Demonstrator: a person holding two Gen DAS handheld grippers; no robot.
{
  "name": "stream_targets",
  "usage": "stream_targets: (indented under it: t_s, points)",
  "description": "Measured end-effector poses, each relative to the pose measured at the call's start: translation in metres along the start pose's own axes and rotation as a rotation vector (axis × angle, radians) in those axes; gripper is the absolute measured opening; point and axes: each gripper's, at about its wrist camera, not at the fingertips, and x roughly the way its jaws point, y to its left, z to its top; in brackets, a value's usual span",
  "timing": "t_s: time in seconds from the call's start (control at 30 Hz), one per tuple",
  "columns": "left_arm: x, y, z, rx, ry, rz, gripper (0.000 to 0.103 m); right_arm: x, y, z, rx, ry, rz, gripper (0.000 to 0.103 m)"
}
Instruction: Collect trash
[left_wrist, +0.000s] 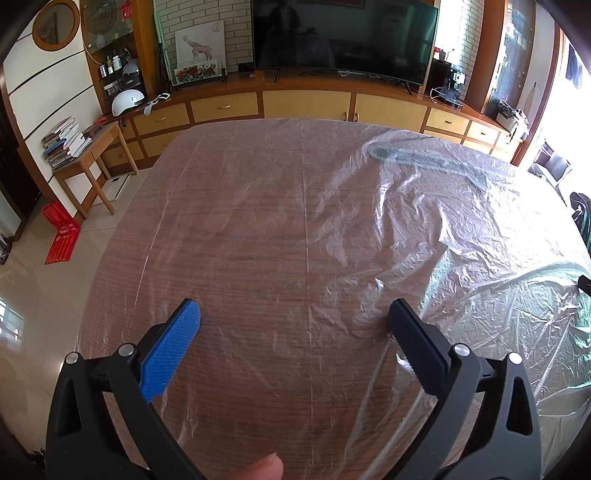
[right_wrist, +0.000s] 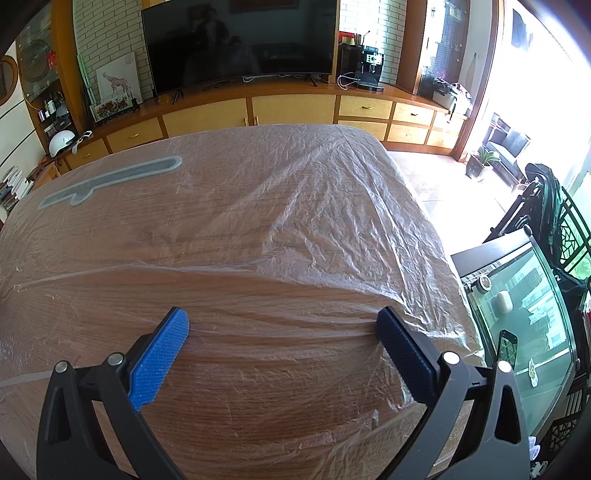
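In the left wrist view, the left gripper (left_wrist: 293, 314) is seen spread wide with nothing between its pads, low in the frame over a clear plastic sheet (left_wrist: 461, 229) (crumpled at right) covering the wooden table (left_wrist: 240, 229). In the right wrist view, the right gripper (right_wrist: 282, 321) is likewise held apart above the sheet, bunched at centre right.

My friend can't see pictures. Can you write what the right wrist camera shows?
An open right gripper with blue fingers hovers low over a wooden table covered by crinkled clear plastic sheet. A grey bar-shaped mark shows on the sheet's far left; a large black television stands beyond.
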Motion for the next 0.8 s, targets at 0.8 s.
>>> stream_targets:
  t_s: [0.8]
  points:
    - [0.0026, -0.0011, 0.0014, -0.002, 0.0, 0.006, 0.102, -0.0001, -0.0001, 0.0004, 0.0, 0.0, 0.0, 0.099]
